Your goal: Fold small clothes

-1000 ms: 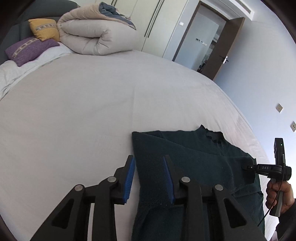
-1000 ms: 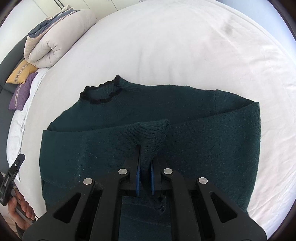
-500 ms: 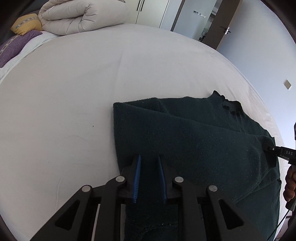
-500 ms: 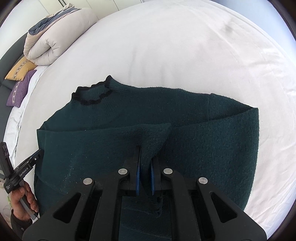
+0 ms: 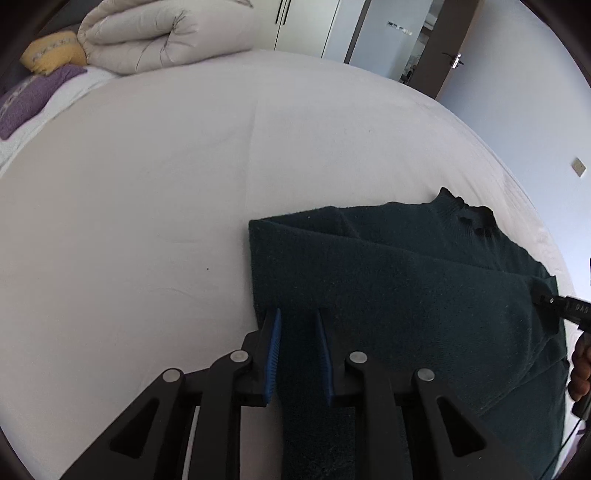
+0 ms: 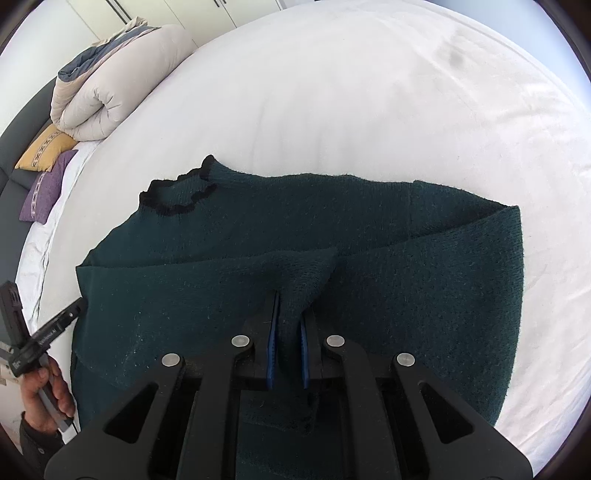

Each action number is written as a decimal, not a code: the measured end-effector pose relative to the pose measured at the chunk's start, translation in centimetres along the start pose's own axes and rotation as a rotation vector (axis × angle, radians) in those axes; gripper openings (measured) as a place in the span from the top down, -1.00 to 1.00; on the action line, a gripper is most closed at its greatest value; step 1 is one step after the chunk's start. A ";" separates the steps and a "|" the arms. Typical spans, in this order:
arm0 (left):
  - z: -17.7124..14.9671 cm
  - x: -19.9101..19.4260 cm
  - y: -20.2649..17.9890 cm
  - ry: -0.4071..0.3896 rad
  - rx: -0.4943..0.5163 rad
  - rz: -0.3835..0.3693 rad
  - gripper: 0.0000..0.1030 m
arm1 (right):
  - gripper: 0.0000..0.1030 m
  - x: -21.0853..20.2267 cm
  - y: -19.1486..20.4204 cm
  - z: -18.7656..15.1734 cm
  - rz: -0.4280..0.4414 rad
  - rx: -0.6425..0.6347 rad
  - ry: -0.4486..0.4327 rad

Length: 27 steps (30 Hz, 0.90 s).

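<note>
A dark green knit sweater (image 5: pixel 406 280) with a black-trimmed collar (image 6: pixel 177 201) lies on the white bed, its sleeves folded across the body. My left gripper (image 5: pixel 297 317) is at the sweater's left edge, its blue pads closed in on a strip of the knit. My right gripper (image 6: pixel 289 299) is shut on a pinched-up fold of the sweater (image 6: pixel 306 269) near its middle. The right gripper also shows in the left wrist view (image 5: pixel 565 304) at the sweater's far edge. The left gripper shows in the right wrist view (image 6: pixel 55 321) at the sweater's left side.
The white bed sheet (image 5: pixel 147 184) spreads wide around the sweater. A rolled beige duvet (image 5: pixel 162 33), a yellow pillow (image 5: pixel 51 55) and a purple pillow (image 5: pixel 26 99) lie at the head. A door (image 5: pixel 443 55) stands open beyond the bed.
My left gripper has come down onto the sweater's left edge and its jaws have narrowed from wide open to gripping the knit. The right gripper keeps its pinch and has barely moved.
</note>
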<state>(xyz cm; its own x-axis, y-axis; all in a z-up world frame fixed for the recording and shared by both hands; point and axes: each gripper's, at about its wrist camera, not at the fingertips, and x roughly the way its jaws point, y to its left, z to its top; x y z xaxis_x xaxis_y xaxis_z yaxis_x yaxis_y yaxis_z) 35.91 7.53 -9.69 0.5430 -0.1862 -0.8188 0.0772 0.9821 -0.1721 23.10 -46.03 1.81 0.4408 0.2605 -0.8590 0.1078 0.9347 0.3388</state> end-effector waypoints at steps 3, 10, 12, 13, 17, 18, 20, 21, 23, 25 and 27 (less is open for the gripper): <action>-0.2 -0.1 -0.3 -0.010 0.011 0.019 0.57 | 0.84 -0.3 -1.0 0.1 0.047 0.052 0.005; 0.7 -2.1 -0.7 -0.045 -0.015 0.014 0.58 | 0.75 -4.6 -3.4 -0.7 0.009 0.195 -0.122; 1.1 -1.6 -1.0 -0.037 -0.012 0.004 0.58 | 0.75 -5.1 -2.5 -0.8 0.074 0.170 -0.130; 1.2 -1.1 -1.1 -0.026 -0.007 0.013 0.58 | 0.75 -5.0 -1.7 -0.8 0.117 0.151 -0.123; 0.8 0.6 0.2 -0.013 -0.051 -0.027 0.57 | 0.75 -2.1 1.3 -1.2 0.207 0.076 -0.029; 0.6 0.4 0.5 -0.013 -0.067 -0.039 0.58 | 0.75 -0.8 1.5 -1.6 0.202 0.077 0.011; 0.2 -0.1 0.4 -0.011 -0.047 -0.028 0.57 | 0.76 0.8 0.7 -2.6 0.228 0.094 0.019; -0.3 -0.5 0.3 -0.013 -0.030 -0.018 0.57 | 0.76 0.7 0.1 -3.0 0.264 0.107 -0.006; -1.5 -1.6 0.0 -0.014 0.004 -0.009 0.33 | 0.76 0.2 -1.2 -3.6 0.313 0.162 -0.015; -3.1 -3.1 0.5 -0.010 0.002 -0.002 0.05 | 0.76 -1.0 -1.9 -4.3 0.298 0.172 -0.026; -5.0 -5.4 1.3 -0.018 -0.037 -0.010 -0.03 | 0.75 -3.2 -2.3 -5.4 0.246 0.147 -0.049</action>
<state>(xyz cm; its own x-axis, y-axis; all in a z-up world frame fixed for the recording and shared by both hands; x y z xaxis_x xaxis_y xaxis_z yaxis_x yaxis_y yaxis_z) 28.90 9.64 -8.25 0.5573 -0.1950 -0.8070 0.0522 0.9783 -0.2004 16.62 -47.65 1.69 0.5115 0.4598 -0.7259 0.1185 0.7990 0.5896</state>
